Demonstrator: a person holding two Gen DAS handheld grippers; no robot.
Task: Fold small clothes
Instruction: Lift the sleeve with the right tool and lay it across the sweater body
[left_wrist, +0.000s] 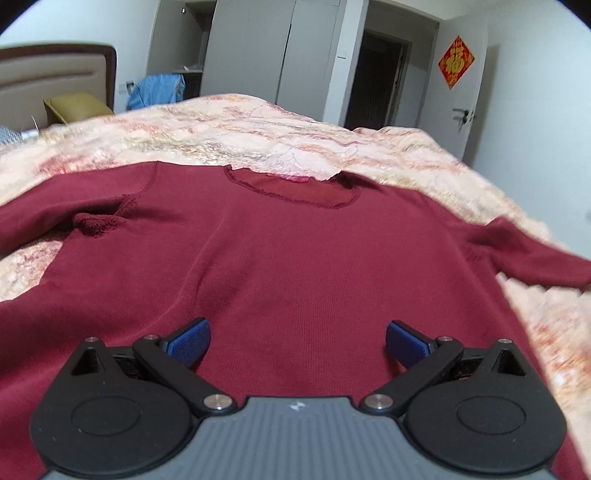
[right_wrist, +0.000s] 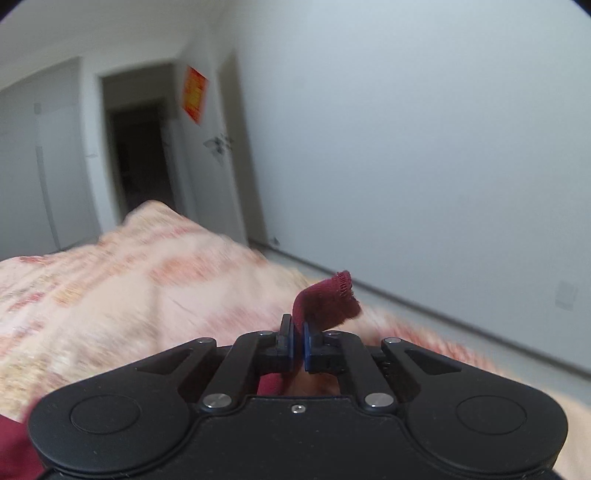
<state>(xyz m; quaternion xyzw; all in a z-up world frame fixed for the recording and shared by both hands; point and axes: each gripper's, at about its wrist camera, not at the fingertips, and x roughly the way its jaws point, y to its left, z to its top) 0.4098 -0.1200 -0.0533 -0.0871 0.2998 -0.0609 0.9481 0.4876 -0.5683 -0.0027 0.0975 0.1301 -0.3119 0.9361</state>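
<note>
White walls, grey wardrobe doors, dark doorway, padded headboard, floral bedspread.

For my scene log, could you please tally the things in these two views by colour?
Dark red: 1, the sweater, spread on the bedspread, its cuff pinched in the right gripper.
Peach patterned: 1, the bedspread.
Blue: 1, the cloth beyond the bed.
Yellow: 1, the pillow.
Red and gold: 1, the door sign.
Total: 5

Each hand-held gripper has black linkage arms, silver pivot screws, blue ribbed pads and a dark body.
</note>
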